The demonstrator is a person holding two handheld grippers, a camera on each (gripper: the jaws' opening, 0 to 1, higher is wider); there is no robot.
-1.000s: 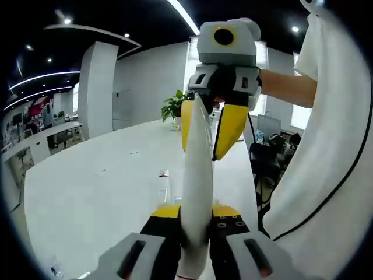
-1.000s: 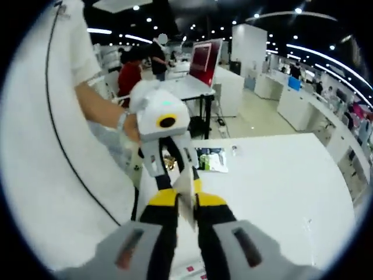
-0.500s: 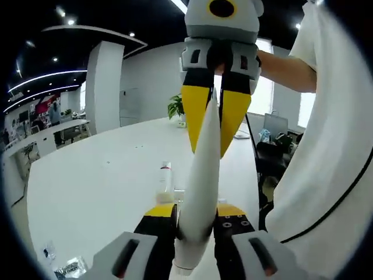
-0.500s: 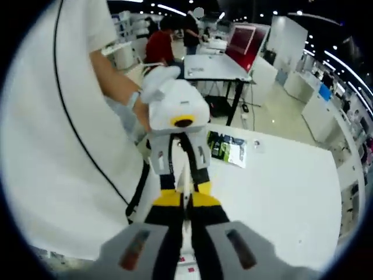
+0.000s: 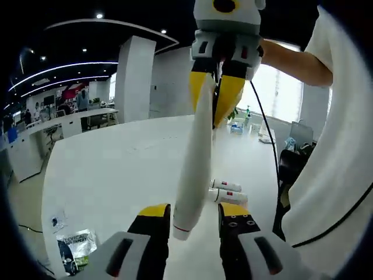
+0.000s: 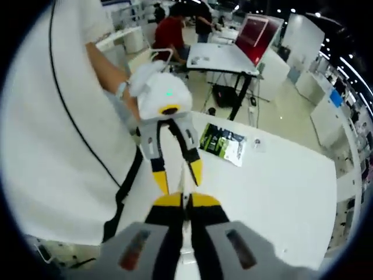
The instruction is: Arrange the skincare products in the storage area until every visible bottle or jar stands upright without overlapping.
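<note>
Tube: one white tube (image 5: 195,157), mid-frame in the air, not yet stood up.
Right claw (image 5: 217,96): top centre, clamped on the tube's far end.
Left claw (image 5: 192,213): bottom centre, jaws apart around the capped end.
Bottles: two small bottles (image 5: 226,191) lying on the counter (image 5: 111,175), lower right.
Packet: one (image 6: 224,143).

White tube (image 5: 195,157) upended midair; two bottles (image 5: 226,191) lying flat.
</note>
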